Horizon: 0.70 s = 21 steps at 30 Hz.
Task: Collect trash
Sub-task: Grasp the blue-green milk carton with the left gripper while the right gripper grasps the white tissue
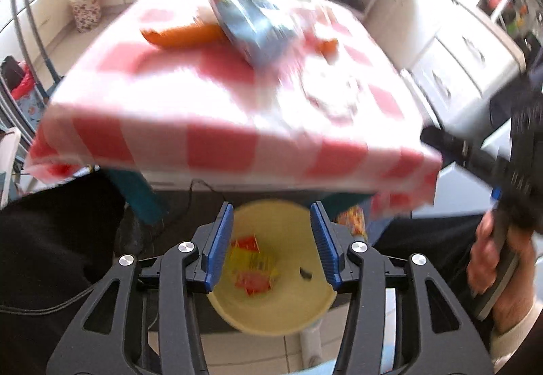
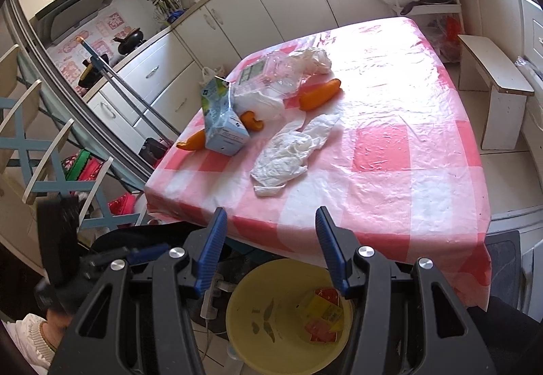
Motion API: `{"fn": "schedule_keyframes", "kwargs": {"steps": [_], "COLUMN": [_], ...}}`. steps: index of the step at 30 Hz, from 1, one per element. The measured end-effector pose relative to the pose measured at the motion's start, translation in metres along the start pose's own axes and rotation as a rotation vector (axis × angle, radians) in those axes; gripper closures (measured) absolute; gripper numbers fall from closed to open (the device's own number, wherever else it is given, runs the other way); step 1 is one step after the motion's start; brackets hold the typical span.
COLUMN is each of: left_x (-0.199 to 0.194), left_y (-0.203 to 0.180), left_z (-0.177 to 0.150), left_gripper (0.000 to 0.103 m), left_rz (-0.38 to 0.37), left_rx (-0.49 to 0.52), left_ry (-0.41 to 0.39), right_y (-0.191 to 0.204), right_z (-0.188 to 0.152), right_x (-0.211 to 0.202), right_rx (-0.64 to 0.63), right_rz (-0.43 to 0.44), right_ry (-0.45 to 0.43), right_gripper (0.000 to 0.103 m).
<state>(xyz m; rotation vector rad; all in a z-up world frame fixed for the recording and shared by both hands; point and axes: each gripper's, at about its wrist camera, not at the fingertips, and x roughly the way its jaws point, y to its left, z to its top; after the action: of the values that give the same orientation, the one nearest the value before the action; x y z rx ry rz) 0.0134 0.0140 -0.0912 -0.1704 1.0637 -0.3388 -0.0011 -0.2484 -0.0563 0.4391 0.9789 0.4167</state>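
Note:
A yellow bowl [image 1: 271,324] stands below the table's near edge, with a red and yellow wrapper [image 1: 253,264] lying in it. My left gripper [image 1: 271,208] hangs open above that bowl, nothing between its pads. On the red-checked table [image 2: 390,191] lie a blue carton [image 2: 224,124], crumpled white tissue [image 2: 292,151], orange peels [image 2: 319,93] and a clear plastic bag [image 2: 271,76]. My right gripper [image 2: 270,215] is open over the table's near edge and holds nothing. The bowl [image 2: 258,341] and wrapper [image 2: 322,314] show beneath it.
A white bench [image 2: 495,76] stands to the right of the table. Folding chairs [image 2: 34,137] and a long handle [image 2: 129,93] are on the left. Kitchen cabinets [image 2: 271,1] run behind. A hand [image 1: 488,259] holds the other gripper at the right of the left wrist view.

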Motion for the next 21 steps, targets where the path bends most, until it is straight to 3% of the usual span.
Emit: {"fn": "schedule_keyframes", "kwargs": {"steps": [14,21], "left_x": [0.006,0.042], "left_y": [0.027,0.031], "left_z": [0.087,0.129], "left_gripper": [0.038,0.034], "left_rz": [-0.127,-0.106], "left_rx": [-0.292,-0.359], "left_ry": [-0.101,-0.092], "right_y": [0.009,0.012], "right_z": [0.024,0.033], "right_x": [0.042,0.068], "right_rx": [-0.054,-0.070], "right_rz": [-0.081,-0.127], "right_ry": [0.033,0.056], "right_gripper": [0.050,0.050]}}
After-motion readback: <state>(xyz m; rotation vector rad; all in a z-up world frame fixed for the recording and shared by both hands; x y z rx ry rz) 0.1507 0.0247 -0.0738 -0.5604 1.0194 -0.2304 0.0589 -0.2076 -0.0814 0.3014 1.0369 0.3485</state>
